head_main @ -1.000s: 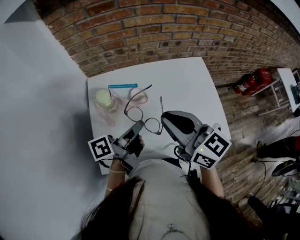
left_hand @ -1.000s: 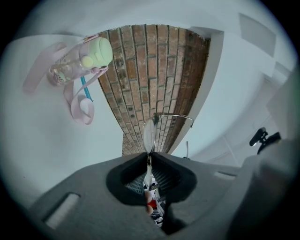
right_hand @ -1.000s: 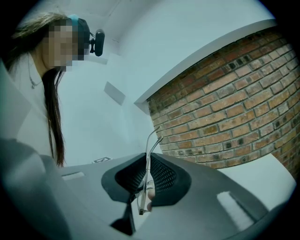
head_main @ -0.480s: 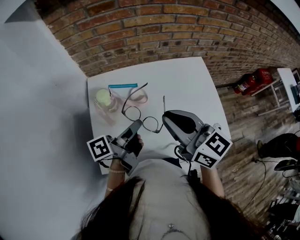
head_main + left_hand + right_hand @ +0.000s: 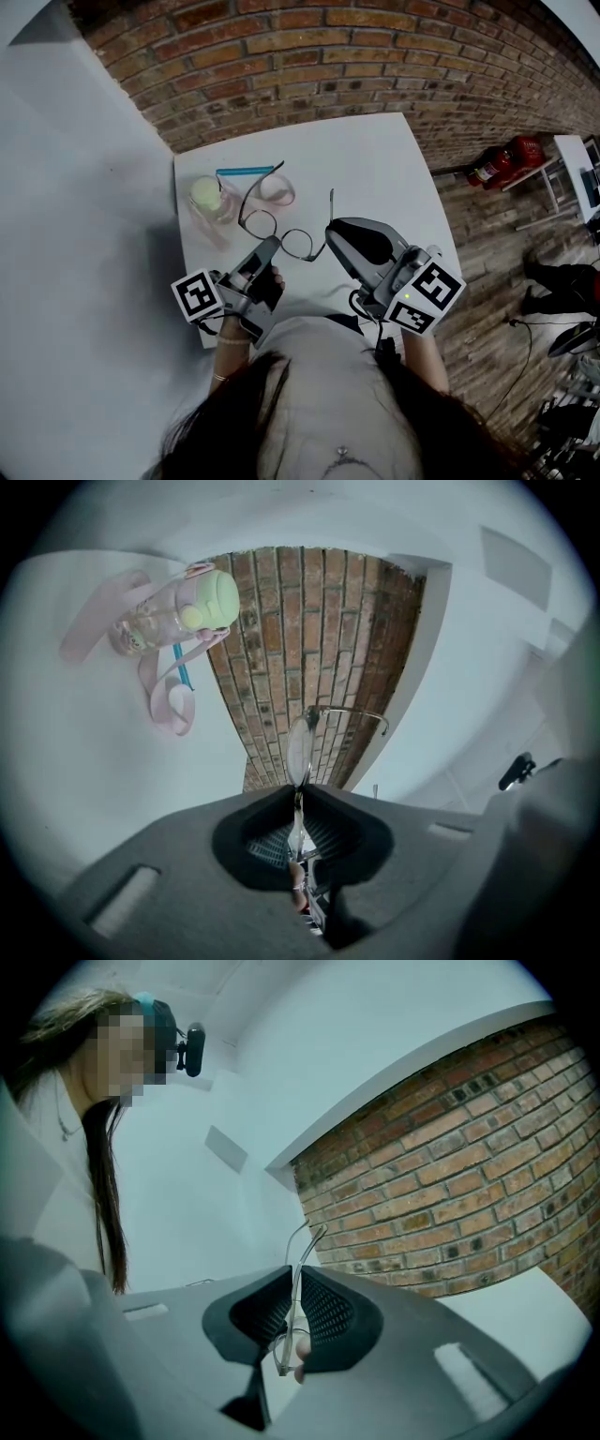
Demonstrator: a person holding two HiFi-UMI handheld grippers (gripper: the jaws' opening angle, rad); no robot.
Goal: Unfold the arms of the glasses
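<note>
Observer: Glasses [image 5: 297, 244], where are they?

Recorder: Over the near half of the white desk [image 5: 375, 169], held from two sides. Both arms stand out from the front. One runs toward 12 o'clock, the other toward 1 o'clock, just beside the right gripper.

Observer: Left gripper [image 5: 270, 247]?

Recorder: Enters from 7 o'clock. Fingers pressed together on the rim of one lens. In the left gripper view the rim sits edge-on between them, and the lens sticks out past the tips.

Observer: Right gripper [image 5: 330, 234]?

Recorder: Enters from 5 o'clock. Fingers clamped on the thin frame at the other lens. The right gripper view shows wire rising beyond the tips.

Observer: Other items on the desk?

Recorder: Pink bottle [image 5: 208, 199] with a pale green lid at 10 o'clock from the glasses. Pink strap [image 5: 278, 192] at 12 o'clock, under the far arm in the head view; contact cannot be told. Blue stick [image 5: 246, 172] at 11 o'clock, near the far edge. Brickwork [image 5: 375, 56] beyond the desk.
</note>
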